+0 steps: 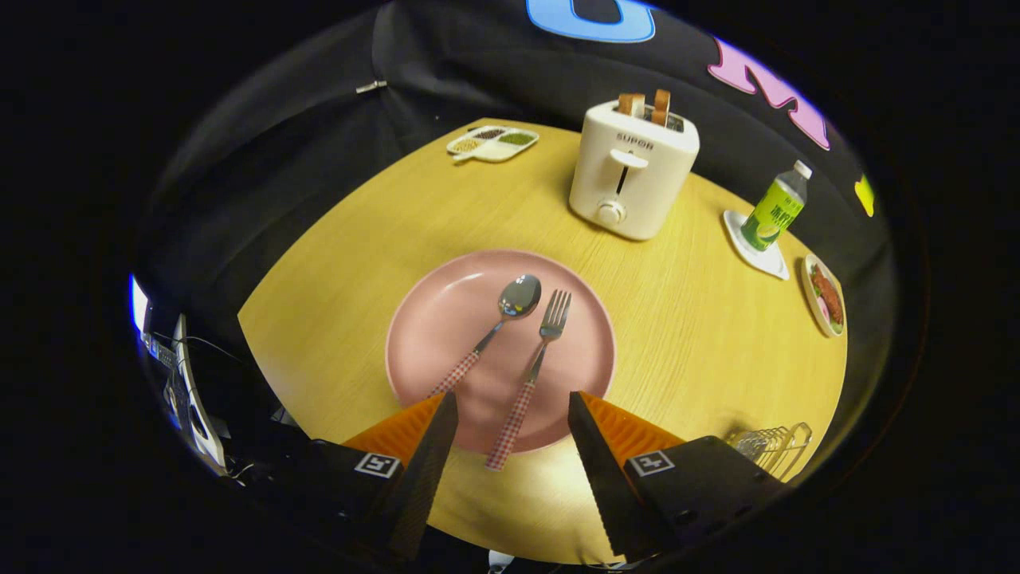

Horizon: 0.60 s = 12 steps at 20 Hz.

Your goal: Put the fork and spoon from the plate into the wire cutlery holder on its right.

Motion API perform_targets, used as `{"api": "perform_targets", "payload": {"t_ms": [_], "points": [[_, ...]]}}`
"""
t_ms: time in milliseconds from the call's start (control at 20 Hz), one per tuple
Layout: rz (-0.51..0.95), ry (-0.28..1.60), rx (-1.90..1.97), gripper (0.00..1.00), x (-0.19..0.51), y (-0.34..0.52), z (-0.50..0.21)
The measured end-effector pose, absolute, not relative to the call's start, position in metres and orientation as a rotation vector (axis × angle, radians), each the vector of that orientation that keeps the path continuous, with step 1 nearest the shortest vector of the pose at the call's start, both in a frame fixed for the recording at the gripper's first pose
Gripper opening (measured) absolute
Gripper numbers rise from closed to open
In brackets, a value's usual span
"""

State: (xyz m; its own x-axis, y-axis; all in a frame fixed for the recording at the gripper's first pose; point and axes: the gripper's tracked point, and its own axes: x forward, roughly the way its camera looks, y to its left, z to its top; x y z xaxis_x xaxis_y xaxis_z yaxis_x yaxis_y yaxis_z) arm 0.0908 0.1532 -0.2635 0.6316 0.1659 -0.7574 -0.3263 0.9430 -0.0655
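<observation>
Gripper (510,406) spread wide, holding nothing, hovering over near rim of pink plate (430,319). Fork (531,375) handle end pokes off plate edge right between fingers; spoon (494,327) lies just left of it, also on plate, both heads pointing away. Wire cutlery holder (769,446) off to right, peeking out behind right finger. Further back on table (701,335): toaster (633,171) with bread in slots, green bottle (774,209) on coaster, divided snack tray (492,143).

Spoon (496,327), fork (532,373) side by side on pink plate (430,319), checked handles toward jaws; wire holder (771,446) at right.
</observation>
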Motion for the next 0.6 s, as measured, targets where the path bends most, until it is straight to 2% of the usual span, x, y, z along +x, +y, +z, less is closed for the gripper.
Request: {"api": "perform_targets", "payload": {"t_ms": [250,300,550,600], "points": [[0.245,0.931,-0.213,0.76,0.100,0.151,-0.290],[0.245,0.941,-0.206,0.66,0.102,0.153,-0.293],[0.200,1.002,-0.183,0.42,0.109,0.151,-0.310],[0.197,1.006,-0.176,0.31,0.108,0.151,-0.308]]}}
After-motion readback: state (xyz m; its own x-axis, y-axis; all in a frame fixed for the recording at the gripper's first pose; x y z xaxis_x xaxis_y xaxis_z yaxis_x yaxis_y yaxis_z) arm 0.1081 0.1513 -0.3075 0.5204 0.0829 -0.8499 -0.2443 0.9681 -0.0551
